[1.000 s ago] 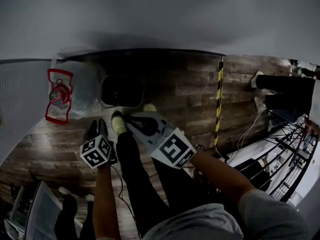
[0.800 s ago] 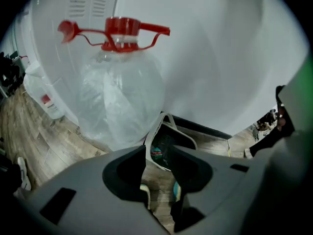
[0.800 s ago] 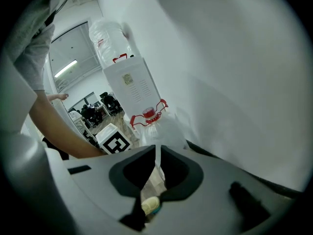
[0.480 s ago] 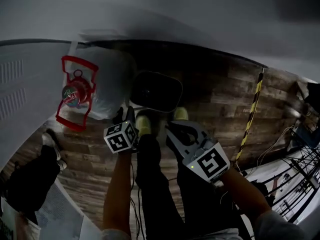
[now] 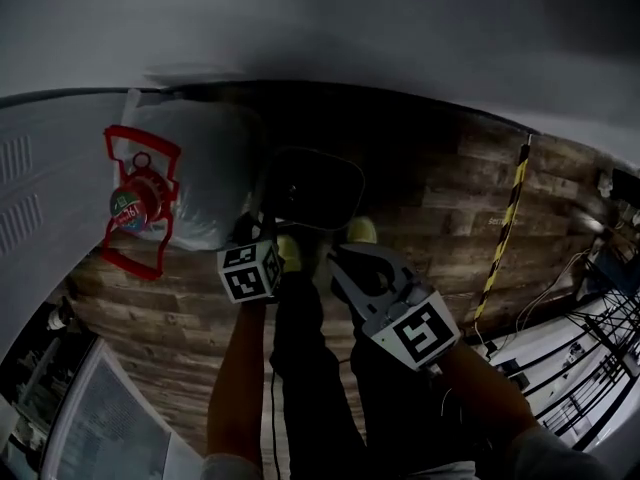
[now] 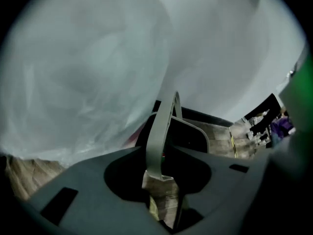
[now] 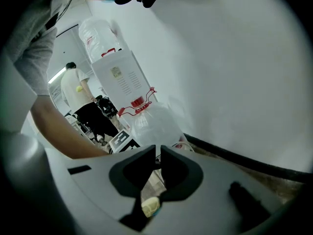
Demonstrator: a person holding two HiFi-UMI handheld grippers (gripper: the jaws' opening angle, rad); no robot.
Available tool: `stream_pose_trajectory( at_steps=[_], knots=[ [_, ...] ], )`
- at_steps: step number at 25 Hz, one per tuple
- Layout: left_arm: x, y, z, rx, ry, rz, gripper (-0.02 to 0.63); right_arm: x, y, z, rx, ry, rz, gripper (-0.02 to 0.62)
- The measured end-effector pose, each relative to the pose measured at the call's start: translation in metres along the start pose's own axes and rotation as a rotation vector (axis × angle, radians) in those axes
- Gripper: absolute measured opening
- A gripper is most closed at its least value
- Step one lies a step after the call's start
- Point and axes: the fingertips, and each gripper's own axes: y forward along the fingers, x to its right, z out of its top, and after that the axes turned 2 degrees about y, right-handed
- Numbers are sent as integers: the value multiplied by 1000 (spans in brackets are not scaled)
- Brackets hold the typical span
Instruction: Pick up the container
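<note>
Two grippers hang low over the wood-plank floor (image 5: 430, 198), just in front of the person's yellow shoes (image 5: 360, 230). The container (image 5: 310, 190), a dark tub with a pale rim, stands on that floor at the foot of the white wall (image 5: 350, 28). A big translucent water jug (image 5: 200, 168) with a red handle (image 5: 135, 203) at its neck stands just beside it.

The left gripper (image 5: 255, 233) points steeply down at the container's near-left corner. In the left gripper view the pale rim runs up as a narrow strip right through the gap between the fingers, with the dark hollow of the container (image 6: 193, 136) beyond and the jug (image 6: 83, 77) filling the upper left. The fingers are spread and have just been closing. The rim stands between them, lying along the left-hand finger, while a thin dark gap shows on the other side, so they do not yet pinch it.

The right gripper (image 5: 340, 265) is tilted less steeply and sits near the container's front-right corner, apart from it. In the right gripper view its fingers are drawn together, with only a hairline slit at the tips and nothing in it. A shoe shows on the floor below them, and the jug (image 7: 154, 124) lies ahead.
</note>
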Motion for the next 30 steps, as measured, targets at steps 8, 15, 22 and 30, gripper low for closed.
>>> stream_pose_trajectory(
  at_steps=[8,15,22,30],
  knots=[
    [68,10,25,-8,247,-92,87,2,-19,1,-8,-15,-13,34],
    [91,30,28,-125,252,-124,38,12,-35,-10,-21,6,-32,34],
    [94,20,19,-184,273,-115,15,12,-56,-2,-6,31,-50,34],
    [105,12,2,-299,305,-91,15,6,-86,14,8,47,-65,34]
  ],
)
